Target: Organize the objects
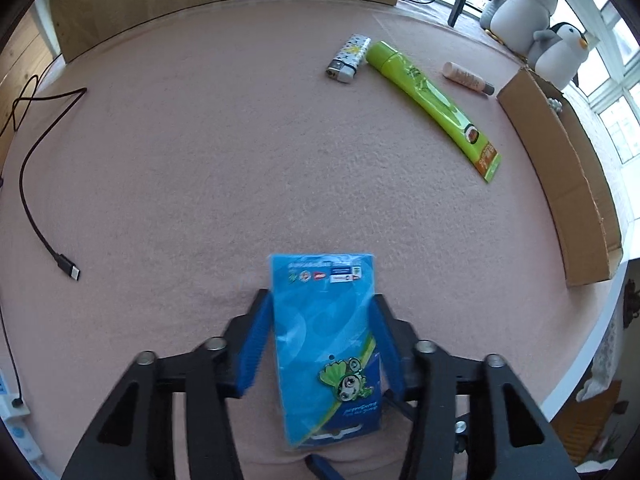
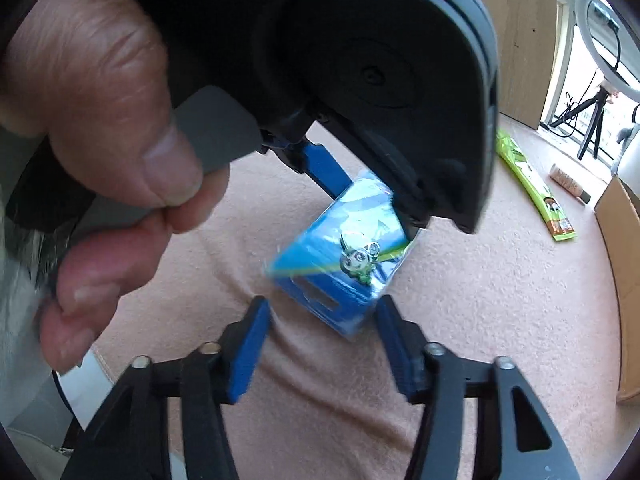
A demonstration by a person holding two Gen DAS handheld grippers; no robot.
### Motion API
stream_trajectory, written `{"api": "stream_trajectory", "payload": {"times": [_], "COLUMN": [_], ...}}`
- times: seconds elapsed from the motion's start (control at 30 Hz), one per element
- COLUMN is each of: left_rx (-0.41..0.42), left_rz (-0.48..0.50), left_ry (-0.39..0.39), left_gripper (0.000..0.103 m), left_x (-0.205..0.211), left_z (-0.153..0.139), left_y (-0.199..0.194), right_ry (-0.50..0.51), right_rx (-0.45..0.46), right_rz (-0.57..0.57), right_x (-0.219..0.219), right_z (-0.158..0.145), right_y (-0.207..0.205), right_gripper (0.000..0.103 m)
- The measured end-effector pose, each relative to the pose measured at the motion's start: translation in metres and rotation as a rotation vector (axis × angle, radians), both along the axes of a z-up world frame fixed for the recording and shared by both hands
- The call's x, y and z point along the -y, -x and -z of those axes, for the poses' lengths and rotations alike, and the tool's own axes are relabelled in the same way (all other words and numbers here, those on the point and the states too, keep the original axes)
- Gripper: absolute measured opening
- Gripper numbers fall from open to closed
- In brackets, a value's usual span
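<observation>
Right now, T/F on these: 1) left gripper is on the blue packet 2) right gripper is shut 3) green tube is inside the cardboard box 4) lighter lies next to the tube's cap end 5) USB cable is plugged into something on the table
1) The left gripper has the blue packet between its fingers. True.
2) The right gripper is shut. False: its jaws are spread, with nothing between them; the packet lies just ahead.
3) The green tube is inside the cardboard box. False: it lies on the pink cloth, beside the box.
4) The lighter lies next to the tube's cap end. True.
5) The USB cable is plugged in on the table. False: its plug lies free on the cloth.
</observation>
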State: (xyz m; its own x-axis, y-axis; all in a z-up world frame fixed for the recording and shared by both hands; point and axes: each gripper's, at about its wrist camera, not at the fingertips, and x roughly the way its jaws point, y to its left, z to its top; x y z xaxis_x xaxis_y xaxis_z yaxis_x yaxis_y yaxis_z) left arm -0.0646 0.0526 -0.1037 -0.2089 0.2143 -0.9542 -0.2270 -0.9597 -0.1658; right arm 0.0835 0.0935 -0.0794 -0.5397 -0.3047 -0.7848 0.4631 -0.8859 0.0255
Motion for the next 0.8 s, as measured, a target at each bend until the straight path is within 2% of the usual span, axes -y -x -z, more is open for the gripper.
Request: {"api": "stream_trajectory", "payload": {"times": [0.07,0.23,0.5,0.63,0.73,0.8], "left_rx": [-0.002,-0.009,-0.001,-0.001,-0.003,-0.004], "left_rz": [0.002,-0.003,-0.027,-0.040,-0.027,-0.015], "left_ry": [-0.002,-0.039,-0.115,-0.146,-0.167,-0.165], "left_gripper": [0.043,0.034,0.026,0.021,0.020,0.020], "left_x": [-0.001,0.006,0.026,0.033,0.038,0.030], "left_z": [-0.002,-0.006,-0.010,-0.013,-0.016,-0.016], "left_y": [0.000,0.002,-0.001,-0.002,-0.011,-0.011], "right_ry": [0.002,0.038,0.064,0.051,0.040,0.030], "right_rx": [-0.002,0.009,0.014,-0.011,-0.023,-0.036], "right_rz": [0.004,0.007,0.001,-0.004,-0.008,-0.011], "right_x": [-0.002,-0.007,-0.020,-0.006,-0.006,-0.001], "right_z": [-0.001,-0.002,-0.007,-0.009,-0.012,-0.016], "right_y": [0.001,0.001,-0.005,-0.031,-0.037,-0.049], "right_gripper": [0.035,0.034,0.032,0.028,0.018,0.017]}}
